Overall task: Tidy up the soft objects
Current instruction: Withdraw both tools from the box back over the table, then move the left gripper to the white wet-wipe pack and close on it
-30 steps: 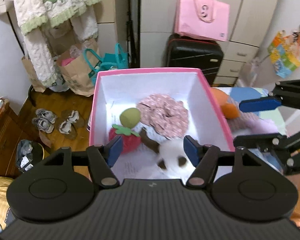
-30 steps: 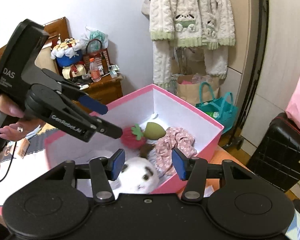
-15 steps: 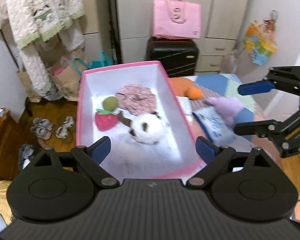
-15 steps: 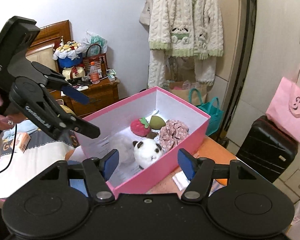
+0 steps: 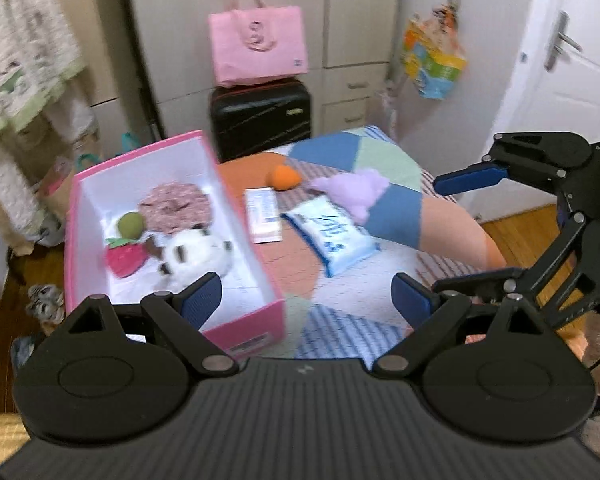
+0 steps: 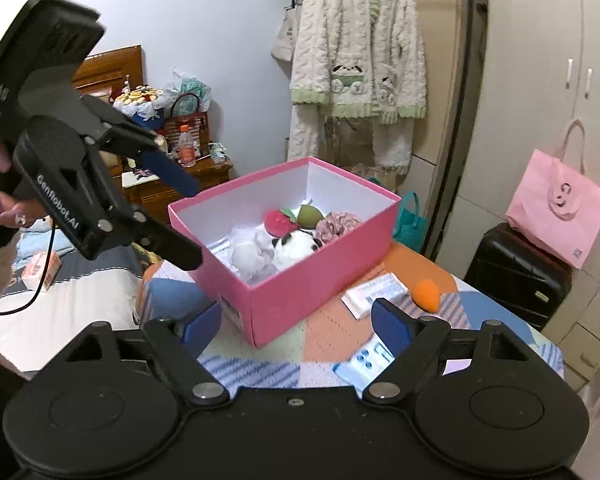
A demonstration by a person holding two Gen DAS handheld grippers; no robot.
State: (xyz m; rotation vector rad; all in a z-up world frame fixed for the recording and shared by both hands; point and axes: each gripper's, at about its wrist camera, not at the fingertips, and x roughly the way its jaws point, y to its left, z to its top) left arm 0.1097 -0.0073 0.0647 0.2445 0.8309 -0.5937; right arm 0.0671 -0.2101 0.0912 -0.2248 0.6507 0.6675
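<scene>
On the patchwork quilt (image 5: 340, 320), left wrist view: pink cardboard box (image 5: 260, 320) sits at the left edge, holding a white panda plush (image 5: 196, 252), red strawberry plush (image 5: 124, 258), green round plush (image 5: 131, 225) and a pink floral fabric piece (image 5: 176, 206). Still outside, right of the box: purple plush (image 5: 352, 192), orange carrot-shaped plush (image 5: 285, 177), blue-white tissue pack (image 5: 332, 240), flat white packet (image 5: 263, 216). Left gripper (image 5: 306, 300) spread wide, nothing between the fingers. Earlier it was narrower and right over the panda; now it's pulled back.

Right wrist view: right gripper (image 6: 296, 328) jaws opening, empty, over the quilt's near edge. Box (image 6: 300, 296) was closer before; panda (image 6: 296, 246) is now resting inside.

Risks: picture is motion-blurred, so a fast reach could misjudge the purple plush. Tissue pack lies touching it, so a wide grab may drag both. Both grippers are close; going for the same item could clash them.
</scene>
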